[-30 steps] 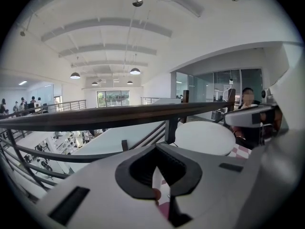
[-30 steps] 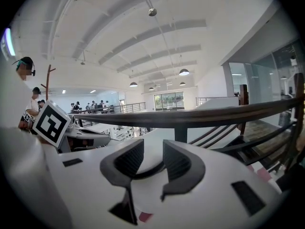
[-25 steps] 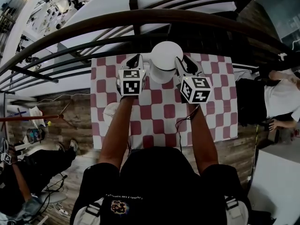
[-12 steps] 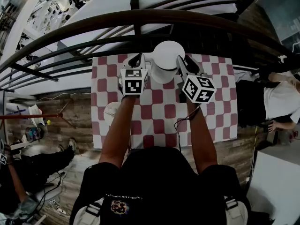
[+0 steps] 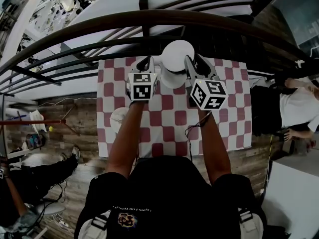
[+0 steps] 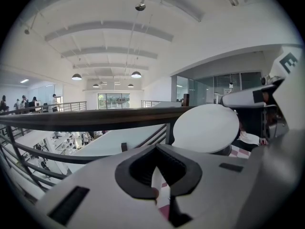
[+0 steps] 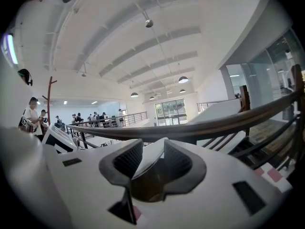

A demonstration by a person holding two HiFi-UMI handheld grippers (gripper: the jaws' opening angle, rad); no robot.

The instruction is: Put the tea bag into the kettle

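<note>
A white kettle stands at the far middle of the checkered table, its round white lid tipped up. My right gripper is shut on the lid's edge; in the right gripper view the lid shows as a white sheet between the jaws, with the dark kettle mouth below. My left gripper hovers just left of the kettle, shut on a thin white piece, the tea bag. The raised lid fills the right of the left gripper view.
A dark curved railing runs right behind the table's far edge. A small white plate lies at the table's left edge. A person sits beyond the right side. Wooden floor surrounds the table.
The right gripper swung slightly right and came back with the lid, which now stands a little higher. The left gripper has hardly moved.
</note>
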